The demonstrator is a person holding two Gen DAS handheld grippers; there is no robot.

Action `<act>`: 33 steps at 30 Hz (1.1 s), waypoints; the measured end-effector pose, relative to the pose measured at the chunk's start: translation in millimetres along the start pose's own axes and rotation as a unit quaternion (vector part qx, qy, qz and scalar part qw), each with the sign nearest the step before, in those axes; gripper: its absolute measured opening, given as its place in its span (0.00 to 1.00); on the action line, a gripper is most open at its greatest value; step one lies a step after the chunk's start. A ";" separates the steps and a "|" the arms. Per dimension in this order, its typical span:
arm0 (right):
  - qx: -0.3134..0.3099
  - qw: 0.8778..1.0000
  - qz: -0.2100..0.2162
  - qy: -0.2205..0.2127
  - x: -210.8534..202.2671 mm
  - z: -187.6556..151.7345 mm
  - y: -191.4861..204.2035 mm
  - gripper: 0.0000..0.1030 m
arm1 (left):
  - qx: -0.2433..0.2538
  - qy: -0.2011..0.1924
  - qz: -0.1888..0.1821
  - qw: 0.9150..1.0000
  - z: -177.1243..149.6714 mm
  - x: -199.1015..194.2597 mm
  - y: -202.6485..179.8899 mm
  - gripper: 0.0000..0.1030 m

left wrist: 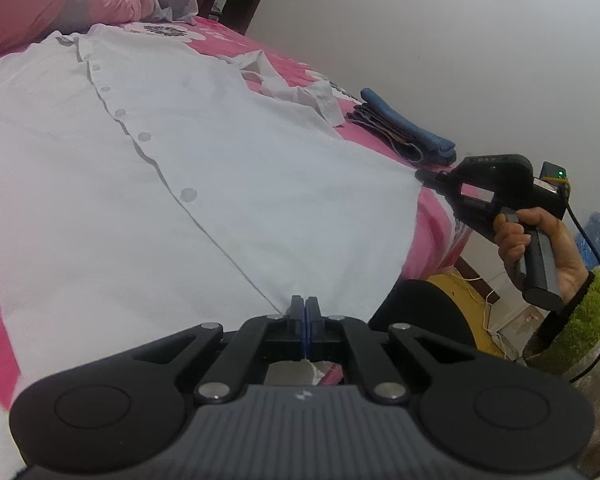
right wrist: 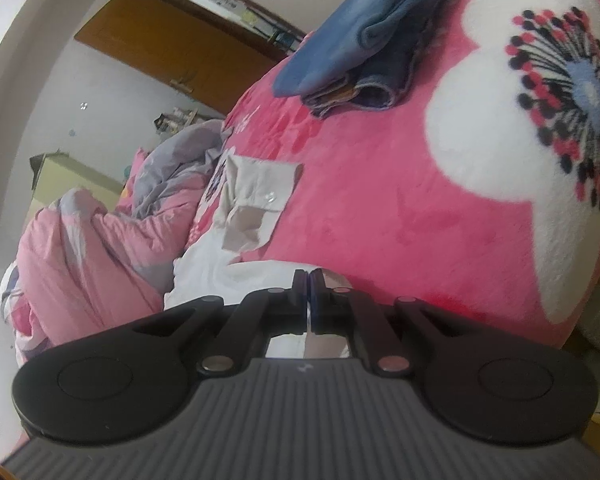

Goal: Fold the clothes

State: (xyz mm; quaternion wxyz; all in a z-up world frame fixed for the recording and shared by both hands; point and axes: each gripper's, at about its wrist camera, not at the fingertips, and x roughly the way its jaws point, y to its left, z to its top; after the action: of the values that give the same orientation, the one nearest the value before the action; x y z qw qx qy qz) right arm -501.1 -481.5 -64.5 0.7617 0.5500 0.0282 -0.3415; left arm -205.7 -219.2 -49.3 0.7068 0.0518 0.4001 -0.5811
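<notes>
A plain white wall (left wrist: 420, 40) backs the bed, and a dark wooden frame runs up behind the headboard end. The bed is covered by a plush pink blanket (right wrist: 380, 200) with big white flowers, their centres a burst of dark, red and blue dots. At the far end a quilted pink and grey duvet (right wrist: 100, 240) is heaped in soft, puffy folds.

Spread flat across the blanket lies a white button-up shirt (left wrist: 100, 160), thin and smooth, its placket running in a long line with pale round buttons, collar toward the duvet. One sleeve (left wrist: 292, 88) is crumpled out to the side, its cuff open and creased. Beyond it sits a small stack of folded blue clothes (left wrist: 404, 128), denim-like with frayed edges below and softer cloth on top.

The left gripper (left wrist: 305, 308), black with blue pads, has its fingers pressed together on the shirt's hem at the near edge of the bed. The right gripper (left wrist: 422, 178), held in a hand (left wrist: 540, 248) with a fuzzy green sleeve (left wrist: 580, 320), is clamped on the hem's corner further along; its own camera shows the fingers closed with white cloth between them.
</notes>
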 end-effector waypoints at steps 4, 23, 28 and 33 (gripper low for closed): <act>0.000 1.000 -0.008 -0.001 2.0 -0.9 -5.5 0.00 | 0.007 0.001 0.004 1.000 -0.1 1.5 0.0 0.01; -0.068 0.997 -0.027 -0.020 -38.2 -5.5 1.9 0.04 | -0.003 -0.014 -0.024 1.000 -1.4 -21.0 21.3 0.31; -0.171 0.985 -0.027 0.007 -22.9 -2.6 48.5 0.04 | 0.004 -0.038 -0.022 0.999 17.6 -27.0 25.2 0.34; -0.211 0.974 0.019 0.084 43.3 -1.1 111.0 0.25 | 0.009 -0.027 -0.030 0.999 28.5 4.3 22.7 0.37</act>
State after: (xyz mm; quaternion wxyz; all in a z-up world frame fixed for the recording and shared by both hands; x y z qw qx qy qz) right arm -406.4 -483.8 7.8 0.8615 0.4045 0.1532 -0.2659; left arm -171.7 -230.7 -41.6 0.6990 0.0302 0.3776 -0.6066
